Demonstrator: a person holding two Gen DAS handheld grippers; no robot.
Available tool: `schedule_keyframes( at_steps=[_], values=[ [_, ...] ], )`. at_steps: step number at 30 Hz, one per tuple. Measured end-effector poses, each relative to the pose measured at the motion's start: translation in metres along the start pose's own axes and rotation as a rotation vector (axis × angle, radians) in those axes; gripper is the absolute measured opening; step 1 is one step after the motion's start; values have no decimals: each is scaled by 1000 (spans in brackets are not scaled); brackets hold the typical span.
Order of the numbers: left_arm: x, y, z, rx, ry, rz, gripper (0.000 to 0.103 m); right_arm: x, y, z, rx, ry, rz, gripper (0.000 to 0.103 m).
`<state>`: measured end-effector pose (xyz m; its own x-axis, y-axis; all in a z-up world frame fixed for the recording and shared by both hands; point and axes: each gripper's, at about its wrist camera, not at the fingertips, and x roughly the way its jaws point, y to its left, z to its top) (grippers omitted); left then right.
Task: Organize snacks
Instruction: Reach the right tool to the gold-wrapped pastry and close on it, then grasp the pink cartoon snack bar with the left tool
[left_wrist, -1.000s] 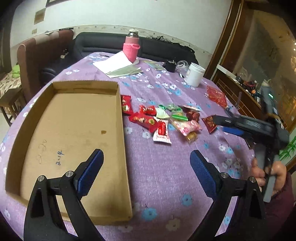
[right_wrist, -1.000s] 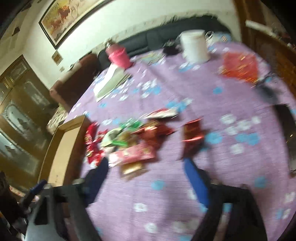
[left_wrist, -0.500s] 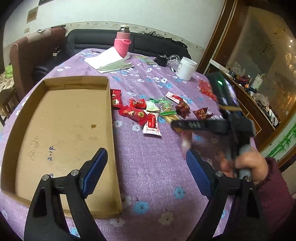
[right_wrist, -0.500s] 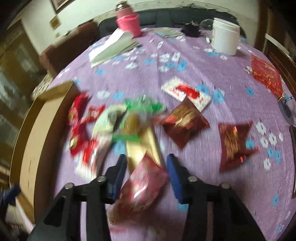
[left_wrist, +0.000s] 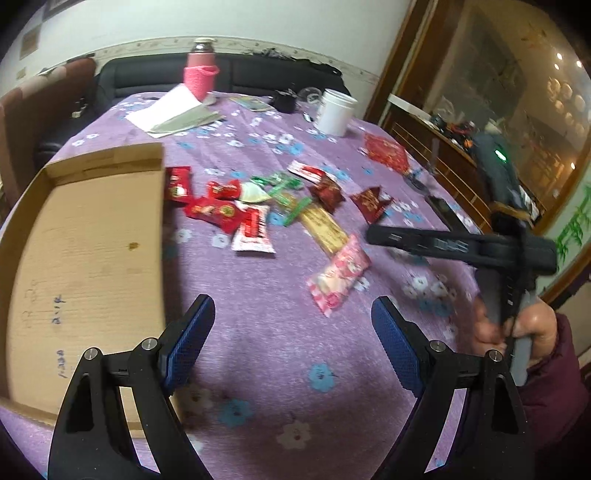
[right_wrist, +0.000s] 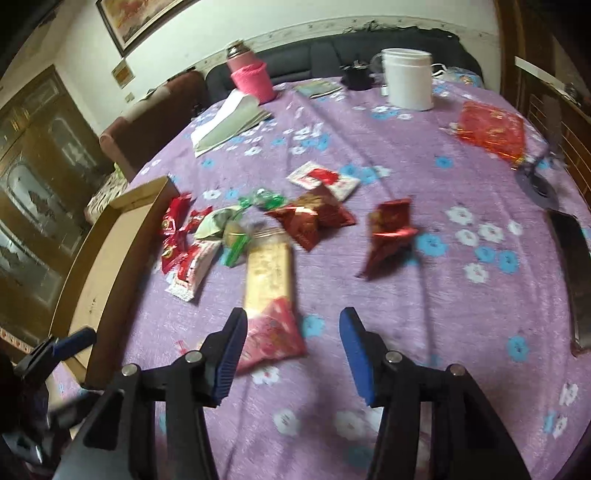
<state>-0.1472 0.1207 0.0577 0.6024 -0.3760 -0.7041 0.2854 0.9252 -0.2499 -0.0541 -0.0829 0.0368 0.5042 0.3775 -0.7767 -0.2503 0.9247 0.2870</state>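
My right tool (right_wrist: 291, 350) is opening, its pads off the pink crinkly snack packet (right_wrist: 269, 338) lying at its 9 o'clock pad. Risk: an off-centre close skids it across the purple floral surface (right_wrist: 424, 295). My left tool (left_wrist: 291, 343) gapes empty; the cardboard tray (left_wrist: 85, 240) sits at 9 o'clock.

A matt, woven purple tablecloth (left_wrist: 258, 332) with printed flowers. The tray (left_wrist: 85, 236) is dull brown cardboard. Snack wrappers (right_wrist: 310, 218) are glossy, crinkled foil and plastic. The white jar (right_wrist: 408, 79) looks smooth plastic; the bottle's sleeve (left_wrist: 200, 75) is pink knit.
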Motion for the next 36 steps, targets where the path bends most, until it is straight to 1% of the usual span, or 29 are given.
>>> schedule_keyframes(
  at_steps=[3, 6, 7, 8, 9, 11, 13, 16, 20, 22, 24, 28, 29, 31, 32, 33, 34, 35, 36],
  values=[
    [-1, -9, -1, 39, 2, -1, 88, 24, 17, 15, -34, 10, -10, 56],
    [-4, -13, -1, 68, 1, -2, 88, 52, 32, 24, -89, 34, -83, 56],
    [-4, -14, 0, 80, 1, -3, 88, 60, 35, 26, -99, 50, -100, 52],
    [-4, -15, 0, 88, 2, -3, 88, 64, 35, 26, -102, 55, -113, 41],
    [-3, -17, 1, 103, 4, -2, 88, 64, 37, 26, -117, 40, -139, 37],
    [1, -21, 3, 129, 10, -5, 88, 60, 31, 25, -90, 53, -125, 36],
    [7, -27, 6, 167, 19, -1, 88, 53, 23, 22, -69, 57, -132, 36],
    [24, -40, 10, 230, 45, 6, 88, 40, 5, 12, -36, 62, -126, 36],
    [50, -53, 16, 293, 78, -5, 88, 21, -21, 0, 21, 62, -121, 36],
    [65, -61, 19, 331, 94, -29, 88, 14, -33, -6, 46, 60, -119, 36],
    [76, -70, 20, 384, 102, -56, 88, 8, -43, -11, 66, 56, -114, 36],
    [98, -87, 20, 540, 116, -51, 87, 0, -52, -17, 91, 56, -87, 36],
    [102, -89, 19, 565, 126, -49, 87, -2, -53, -19, 94, 56, -80, 37],
    [110, -93, 16, 616, 175, -56, 87, -4, -55, -21, 94, 55, -72, 37],
    [114, -93, 13, 624, 203, -67, 85, -3, -55, -21, 93, 53, -70, 37],
    [116, -92, 11, 616, 233, -88, 73, -3, -55, -22, 93, 51, -67, 37],
    [115, -90, 13, 586, 247, -131, 56, -3, -55, -21, 94, 48, -64, 37],
    [112, -89, 14, 570, 248, -139, 46, -3, -56, -22, 97, 44, -60, 37],
    [111, -88, 14, 560, 249, -131, 25, -3, -56, -22, 99, 39, -57, 37]
  ],
)
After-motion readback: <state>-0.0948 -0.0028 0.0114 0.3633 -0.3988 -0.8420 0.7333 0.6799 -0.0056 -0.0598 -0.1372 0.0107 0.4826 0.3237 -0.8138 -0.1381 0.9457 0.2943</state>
